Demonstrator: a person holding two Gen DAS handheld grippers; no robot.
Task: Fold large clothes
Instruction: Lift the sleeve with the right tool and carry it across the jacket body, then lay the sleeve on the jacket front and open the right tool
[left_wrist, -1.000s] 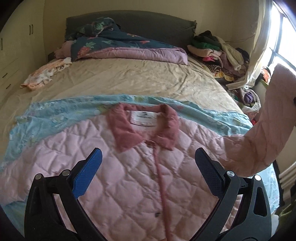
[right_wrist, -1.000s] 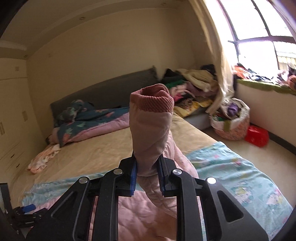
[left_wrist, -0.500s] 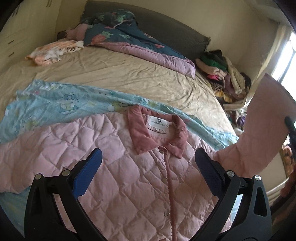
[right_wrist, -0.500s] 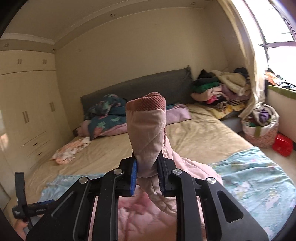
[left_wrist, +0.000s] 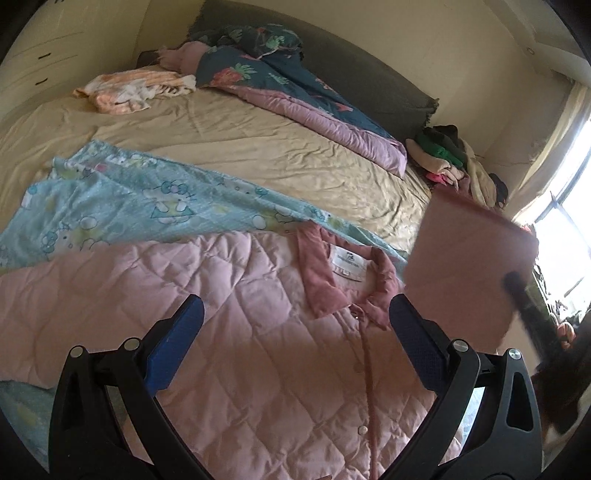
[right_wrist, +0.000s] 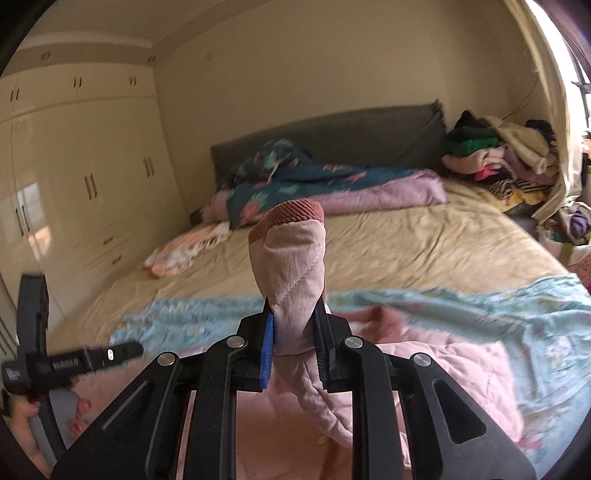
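Standing upright in right claw (right_wrist: 293, 345), pink sleeve (right_wrist: 291, 254), cuff topmost

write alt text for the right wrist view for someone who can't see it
The right gripper is shut on the pink quilted sleeve, cuff pointing up. Beyond lie the jacket, a blue sheet and the bed.

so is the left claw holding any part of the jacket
No, the left claw hangs open above the pink jacket, with nothing between its pads.
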